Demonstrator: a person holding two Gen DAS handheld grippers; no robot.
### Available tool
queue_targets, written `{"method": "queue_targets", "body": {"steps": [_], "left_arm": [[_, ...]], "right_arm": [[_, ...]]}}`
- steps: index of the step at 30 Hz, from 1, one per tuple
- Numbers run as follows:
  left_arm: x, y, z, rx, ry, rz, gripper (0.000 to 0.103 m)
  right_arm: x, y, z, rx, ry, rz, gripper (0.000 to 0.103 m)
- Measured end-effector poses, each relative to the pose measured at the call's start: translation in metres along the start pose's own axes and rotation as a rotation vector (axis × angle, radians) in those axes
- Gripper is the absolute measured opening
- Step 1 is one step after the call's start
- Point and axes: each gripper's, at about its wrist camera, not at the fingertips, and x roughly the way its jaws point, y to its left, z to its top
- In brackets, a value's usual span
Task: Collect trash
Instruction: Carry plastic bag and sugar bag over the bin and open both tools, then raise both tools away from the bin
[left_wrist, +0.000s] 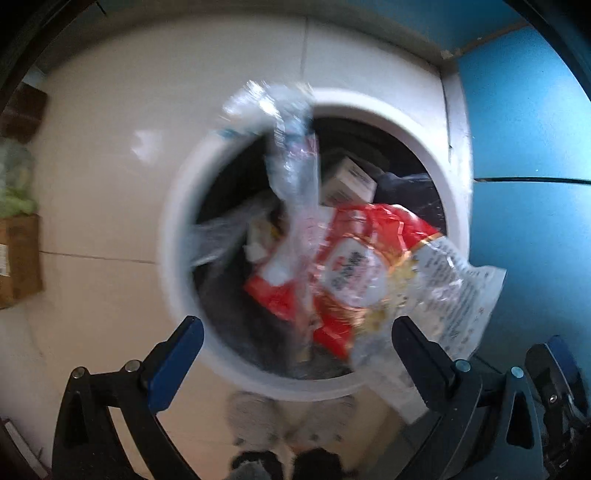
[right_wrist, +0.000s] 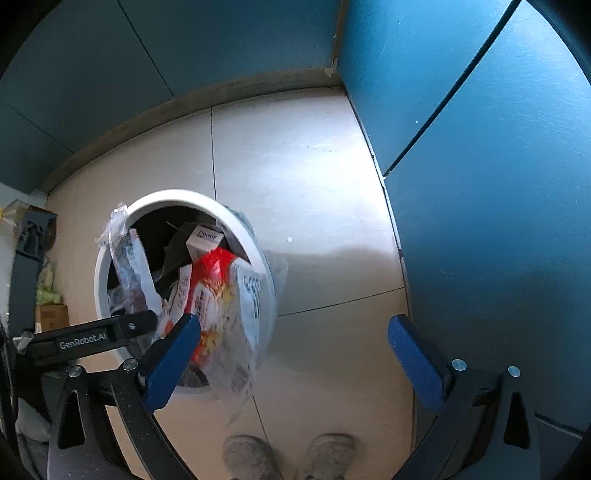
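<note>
A round white trash bin (left_wrist: 177, 236) stands on the tiled floor, also in the right wrist view (right_wrist: 99, 269). It holds a red and clear snack bag (left_wrist: 369, 266), a small white box (left_wrist: 347, 181) and a clear plastic wrapper (left_wrist: 291, 158) that is blurred above the opening. My left gripper (left_wrist: 295, 354) is open and empty just above the bin's near rim. My right gripper (right_wrist: 295, 354) is open and empty over the floor to the right of the bin; the snack bag (right_wrist: 221, 295) hangs over the bin's near side.
Blue cabinet fronts (right_wrist: 480, 184) stand to the right and behind the bin. A cardboard box (left_wrist: 18, 258) and a green bag (left_wrist: 14, 184) sit at the far left. The person's grey slippers (right_wrist: 288, 458) are just below the bin.
</note>
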Motion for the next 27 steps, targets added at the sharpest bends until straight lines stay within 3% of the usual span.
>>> {"method": "queue_targets", "body": {"steps": [2,6,13,23,27], "left_arm": [[-0.019,0.003,-0.014,0.023,-0.082,0.086,0.103],[-0.063,0.011,-0.046,0.043,-0.206,0.189,0.103],[-0.164,0.015,-0.104,-0.015,-0.308,0.222,0.103],[-0.373,-0.009,-0.221,-0.067,-0.511,0.24,0.103],[-0.44,-0.014,-0.269,-0.078,-0.56,0.217,0.103]], "right_arm": [[-0.005,0.003,-0.01,-0.012,-0.004,0.004,0.103],[-0.027,0.01,-0.029,-0.037,-0.02,0.027,0.103],[-0.116,0.012,-0.059,-0.077,-0.079,0.048,0.103],[-0.354,-0.006,-0.099,-0.151,-0.238,0.113,0.103],[-0.436,-0.017,-0.123,-0.167,-0.278,0.138,0.103]]}}
